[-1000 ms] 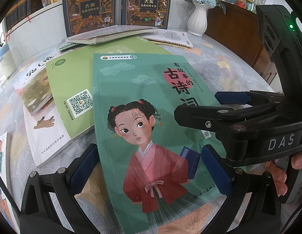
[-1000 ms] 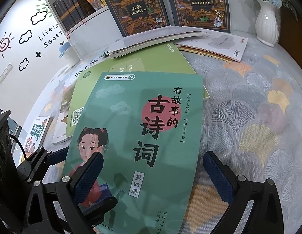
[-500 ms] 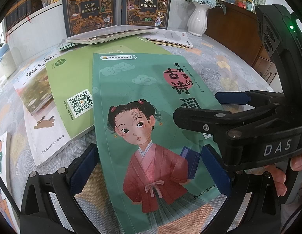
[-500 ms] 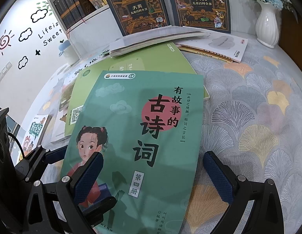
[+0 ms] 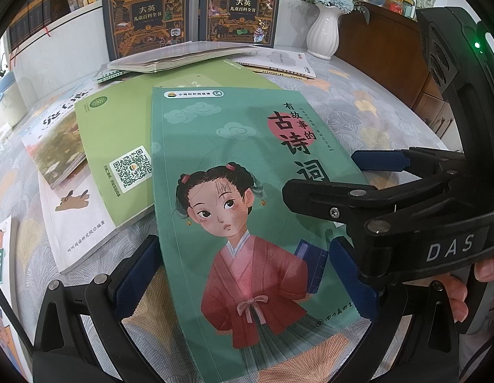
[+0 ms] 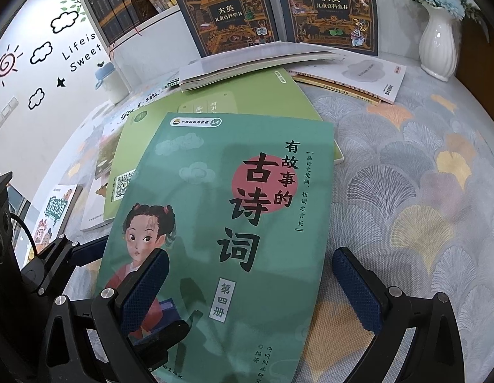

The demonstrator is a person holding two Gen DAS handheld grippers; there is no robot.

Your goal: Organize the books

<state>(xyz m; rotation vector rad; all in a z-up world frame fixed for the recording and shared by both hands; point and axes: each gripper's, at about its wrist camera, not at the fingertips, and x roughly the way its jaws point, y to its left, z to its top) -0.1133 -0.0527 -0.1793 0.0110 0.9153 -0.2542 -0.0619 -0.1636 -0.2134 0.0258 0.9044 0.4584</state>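
Thin teal paperback with a painted girl point(image 5: 247, 210) lying atop a light-green softcover point(image 5: 125, 146) near the desk's point(image 6: 422, 191) front edge, straddled by wide-open, empty left gripper point(image 5: 247, 290) and right gripper point(image 6: 262, 293), apparently poised to square it.

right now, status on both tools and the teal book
Left tool open, straddling the teal book. Right tool open over the same book's right edge. Book flat, overlapping the green book. Nothing blocking.
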